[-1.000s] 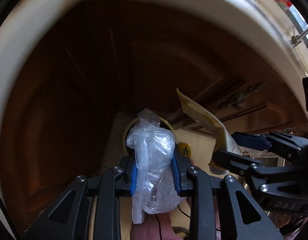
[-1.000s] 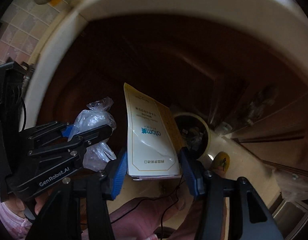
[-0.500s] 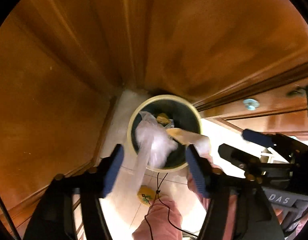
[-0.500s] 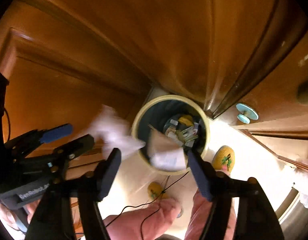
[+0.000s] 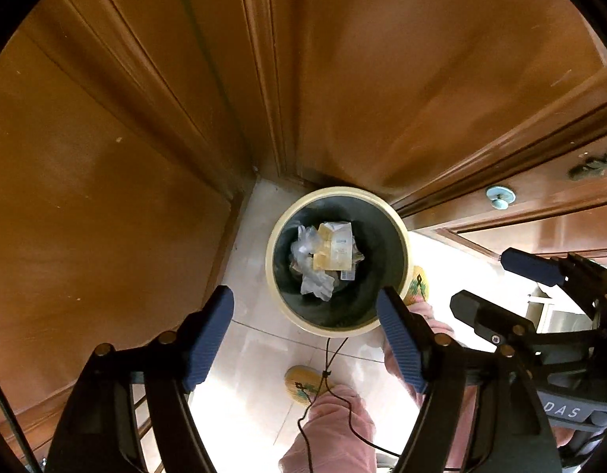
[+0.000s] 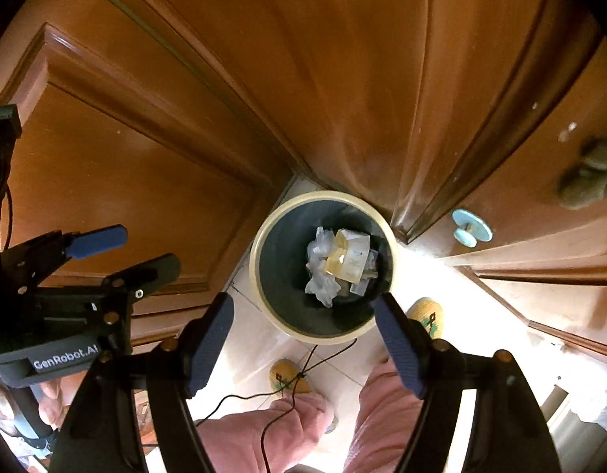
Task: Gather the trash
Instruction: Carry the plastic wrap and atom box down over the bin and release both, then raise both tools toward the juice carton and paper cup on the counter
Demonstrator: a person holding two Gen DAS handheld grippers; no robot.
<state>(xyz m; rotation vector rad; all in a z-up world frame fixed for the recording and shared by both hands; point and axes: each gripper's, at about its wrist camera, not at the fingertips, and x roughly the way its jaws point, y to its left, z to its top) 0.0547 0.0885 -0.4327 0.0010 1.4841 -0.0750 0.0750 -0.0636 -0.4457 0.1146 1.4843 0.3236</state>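
While both claws hang over the trash bin (image 5: 398,236), nothing is between their jaws. The left gripper (image 5: 305,341) points straight down and its jaws are opening a little more, with only floor and the near rim of the bin showing between the blue pads (image 5: 208,339). The right gripper (image 6: 305,345) stands wide apart and empty too, just beside the left one.

I think the risk from here is small but real. A thin black cord (image 6: 299,382) hangs down below the claws, in front of the pink trouser legs (image 6: 279,425), and it ends near the rim of the bin. If a claw goes lower, or swings away fast, the cord could catch on a finger or on the rim and pull the bin over. The bin stands tight in a corner between the wooden doors (image 5: 106,157), so a careless claw could also knock against the wood. The two claws are close to each other, and they could collide when they turn away.

Directly under the jaws the bin is round, with a cream rim and a dark liner. At its bottom lie the clear plastic bag (image 5: 313,276), crumpled, and the cream paper packet (image 5: 337,250), which rests beside it and partly on it. Some smaller scraps lie under them; I cannot tell what they are. The bin is far from full, as far as I can judge.
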